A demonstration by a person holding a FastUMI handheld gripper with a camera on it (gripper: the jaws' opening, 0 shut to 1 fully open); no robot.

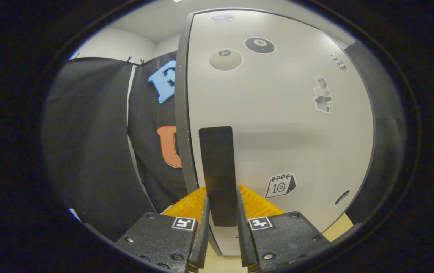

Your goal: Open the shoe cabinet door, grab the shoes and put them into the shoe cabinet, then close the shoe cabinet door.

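The shoe cabinet's white door (277,125) stands straight ahead, very close, dotted with several stickers. A black upright handle (217,170) is fixed near the door's left edge. My gripper (220,204) has one finger on each side of the handle's lower part and both press against it, so it is shut on the handle. The door's grey left edge (182,113) faces me; I cannot tell how far the door is ajar. No shoes are in sight.
Black booth cloth (88,151) hangs to the left of the cabinet, with a white wall (118,41) above it. A dark cabinet side (384,132) runs down the right of the door. Pale wooden floor (338,227) shows below.
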